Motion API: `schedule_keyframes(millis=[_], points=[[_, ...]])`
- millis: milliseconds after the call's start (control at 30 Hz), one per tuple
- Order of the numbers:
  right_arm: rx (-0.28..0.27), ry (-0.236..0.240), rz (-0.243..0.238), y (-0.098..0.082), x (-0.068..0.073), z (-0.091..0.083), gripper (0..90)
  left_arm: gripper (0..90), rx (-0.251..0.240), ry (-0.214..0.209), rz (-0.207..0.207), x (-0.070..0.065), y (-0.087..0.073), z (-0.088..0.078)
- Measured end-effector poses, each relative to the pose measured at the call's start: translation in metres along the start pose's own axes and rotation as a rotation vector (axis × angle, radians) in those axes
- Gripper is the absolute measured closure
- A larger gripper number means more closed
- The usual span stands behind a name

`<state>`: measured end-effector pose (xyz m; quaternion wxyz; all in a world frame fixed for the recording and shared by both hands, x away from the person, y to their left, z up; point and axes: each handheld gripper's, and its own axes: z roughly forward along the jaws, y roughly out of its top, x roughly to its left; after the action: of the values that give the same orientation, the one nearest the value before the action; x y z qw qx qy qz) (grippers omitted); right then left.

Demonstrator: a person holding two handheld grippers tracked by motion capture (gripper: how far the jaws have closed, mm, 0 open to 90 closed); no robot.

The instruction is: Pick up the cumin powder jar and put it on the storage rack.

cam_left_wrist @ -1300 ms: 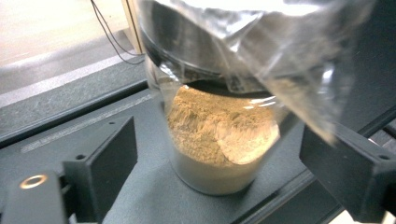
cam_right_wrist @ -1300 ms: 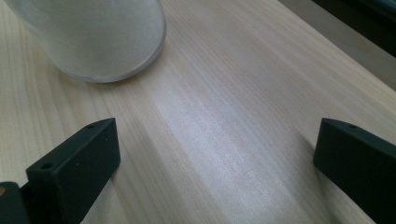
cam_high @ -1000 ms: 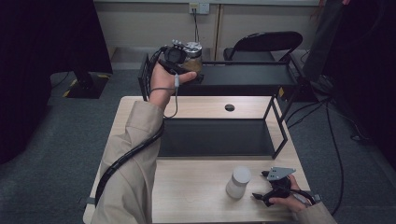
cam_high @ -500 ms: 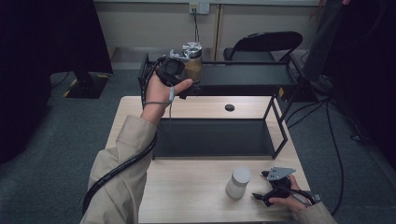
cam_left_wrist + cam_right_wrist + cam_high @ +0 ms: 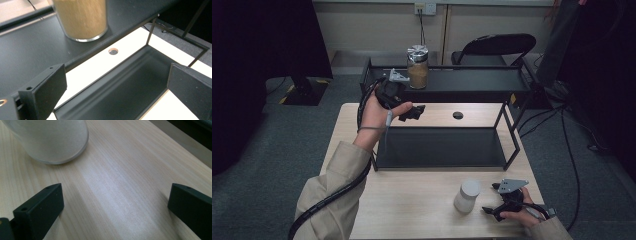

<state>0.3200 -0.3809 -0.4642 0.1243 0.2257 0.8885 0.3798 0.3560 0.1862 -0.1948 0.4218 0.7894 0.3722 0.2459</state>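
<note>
Your left claw (image 5: 412, 111) hangs agape and empty above the black metal shelf rack (image 5: 512, 125), beside the lidded glass jar of brown powder (image 5: 417, 67) on its top shelf. Your right claw (image 5: 492, 209), jaws wide, rests near the table's (image 5: 412, 200) front edge, just beside the white plastic bottle (image 5: 467, 196).

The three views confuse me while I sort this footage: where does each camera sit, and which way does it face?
High view: above the person's side, facing forward and down on the table; both forearms, left gripper, right gripper.
Left gripper view: rides the left gripper, over the rack toward the brown jar; open jaws.
Right gripper view: low over the table, white jar ahead; open jaws.
Shared: the high view has both jars.
</note>
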Motion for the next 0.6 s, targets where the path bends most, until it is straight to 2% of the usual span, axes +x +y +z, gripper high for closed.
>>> schedule_keyframes(millis=[400, 600], points=[[0.0, -0.001, 0.0, 0.0, 0.0, 0.0, 0.0, 1.8, 0.006, -0.055, -0.011, 0.004, -0.042, -0.003], [0.0, -0.001, 0.001, 0.0, 0.0, 0.0, 0.0, 1.8, 0.02, -0.074, -0.012, 0.002, -0.056, -0.002]])
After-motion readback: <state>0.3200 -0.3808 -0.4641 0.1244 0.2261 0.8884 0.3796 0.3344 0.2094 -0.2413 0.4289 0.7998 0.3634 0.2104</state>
